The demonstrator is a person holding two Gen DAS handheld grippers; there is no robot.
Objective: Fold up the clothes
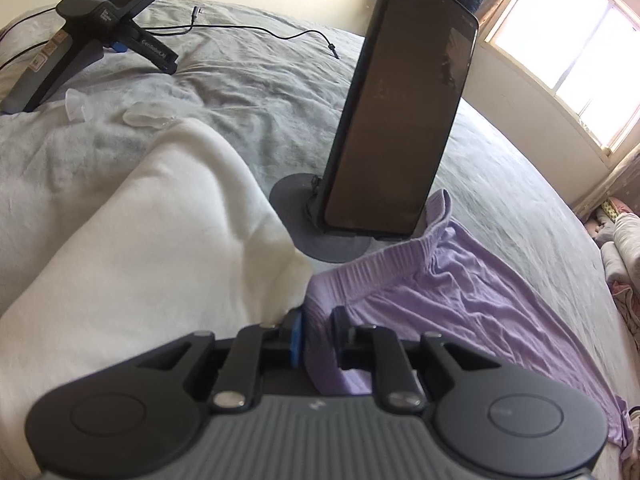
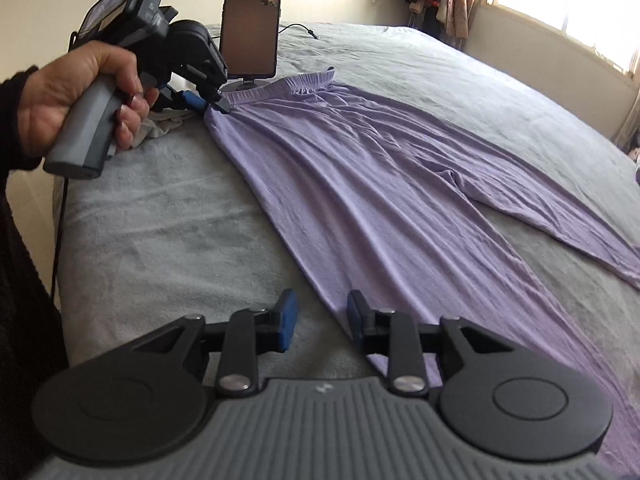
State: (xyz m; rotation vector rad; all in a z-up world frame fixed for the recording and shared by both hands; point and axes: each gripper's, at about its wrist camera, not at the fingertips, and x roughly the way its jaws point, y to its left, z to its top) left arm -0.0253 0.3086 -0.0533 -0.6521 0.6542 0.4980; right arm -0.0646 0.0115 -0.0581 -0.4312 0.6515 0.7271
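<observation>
Two grippers on one garment: lavender trousers [image 2: 360, 168] spread flat on grey bedspread [image 2: 160, 216], waistband [image 2: 296, 80] at the far end by the phone on its stand [image 2: 250, 24], legs running back toward the right wrist camera. Long axis lying diagonally in the right wrist view, far-left waist to near-right hems; second leg [image 2: 560, 224] splayed off to the right, so garment not yet halved lengthwise. Left gripper [image 2: 214, 104], held in a hand [image 2: 80, 100], set at the waistband's near corner, fingers narrow and apparently pinching cloth there; the left wrist view puts lavender fabric between the pads but is blurred, so grip judged likely, not certain. Right gripper [image 2: 322, 320] down at the near long edge of the trousers, blue pads [image 2: 289, 320] standing apart with a visible gap, straddling the hem line, nothing pressed between them. Placement reads as an edge-to-edge setup: one anchor at the waist corner, one on the same side seam lower down, ready to lift that side over onto the splayed leg. White cloth [image 1: 152, 232] bunched left of the waistband, clear of the fold path. Spare gripper [image 1: 92, 28] and cable [image 1: 260, 32] lying beyond, well apart.
</observation>
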